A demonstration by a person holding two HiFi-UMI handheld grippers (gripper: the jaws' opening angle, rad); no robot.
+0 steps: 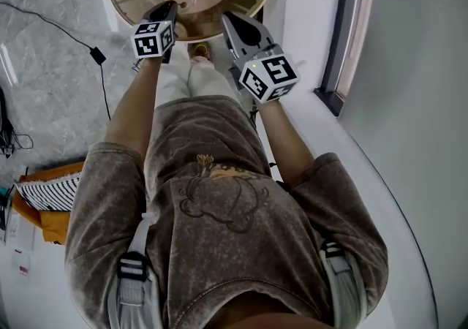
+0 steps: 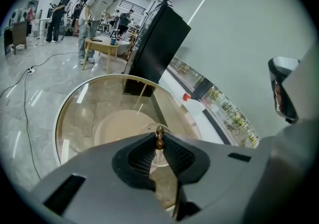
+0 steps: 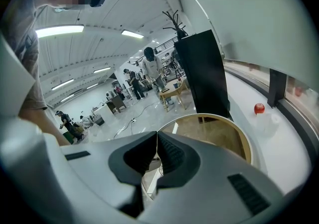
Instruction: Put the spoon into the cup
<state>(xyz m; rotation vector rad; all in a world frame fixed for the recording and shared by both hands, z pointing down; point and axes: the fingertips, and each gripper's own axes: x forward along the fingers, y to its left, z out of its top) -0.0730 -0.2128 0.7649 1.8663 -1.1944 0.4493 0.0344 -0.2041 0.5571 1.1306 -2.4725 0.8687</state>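
**A:** Where is the spoon?

**B:** In my left claw (image 2: 158, 143). The pads pinch the spoon (image 2: 159, 137) near its brown knobbed end, which pokes up between the tips. I hold it over the round glass surface (image 2: 94, 103).

**A:** And your right claw?

**B:** My right claw (image 3: 156, 143) is pressed together with nothing in it. I hold it beside the left one, over the same surface.

**A:** So is the spoon in the cup?

**B:** Not yet, I judge. The pick-up is done. What is left is to lower the spoon into the cup and let go. A faint round rim (image 2: 145, 127) just beside the knob may be the cup, but I cannot tell for sure.
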